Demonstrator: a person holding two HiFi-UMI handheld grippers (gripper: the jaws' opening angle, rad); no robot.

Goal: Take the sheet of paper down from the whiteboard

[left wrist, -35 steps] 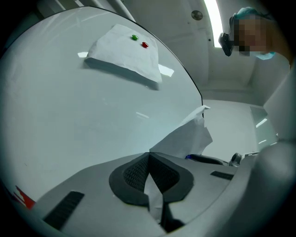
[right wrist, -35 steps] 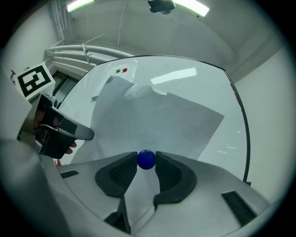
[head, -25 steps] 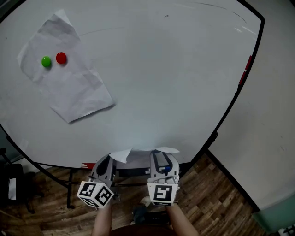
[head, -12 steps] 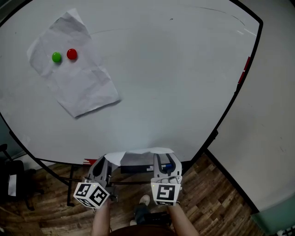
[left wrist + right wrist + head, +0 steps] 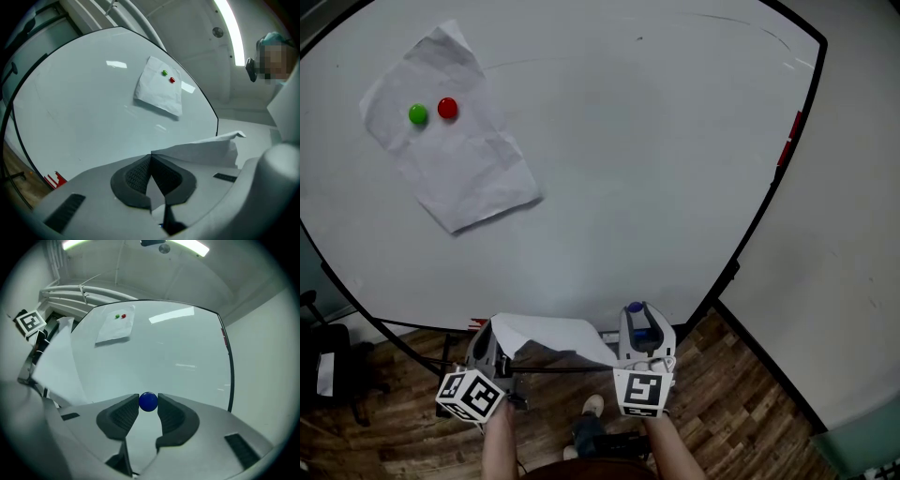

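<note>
Both grippers are held low and side by side under the bottom edge of the large white whiteboard [image 5: 656, 169], above the wooden floor [image 5: 741, 394]. The left gripper [image 5: 150, 158] has its dark ribbed fingers [image 5: 136, 176] pressed together on a loose white sheet of paper [image 5: 548, 336], which spreads toward the right gripper [image 5: 148, 405]. That gripper's fingers pinch a small round blue magnet [image 5: 635, 307]. A second, crumpled white sheet [image 5: 459, 159] hangs at the board's upper left under a green magnet [image 5: 417, 114] and a red magnet [image 5: 447, 108].

Beyond the fingers [image 5: 172, 417], long strip lights [image 5: 192, 247] glow on a pale ceiling [image 5: 154, 277], with white pipes [image 5: 79, 289] running up to their left. Below the fingers lies a brown wooden plank floor [image 5: 741, 403], which meets a plain pale wall [image 5: 853, 244] to their right.
</note>
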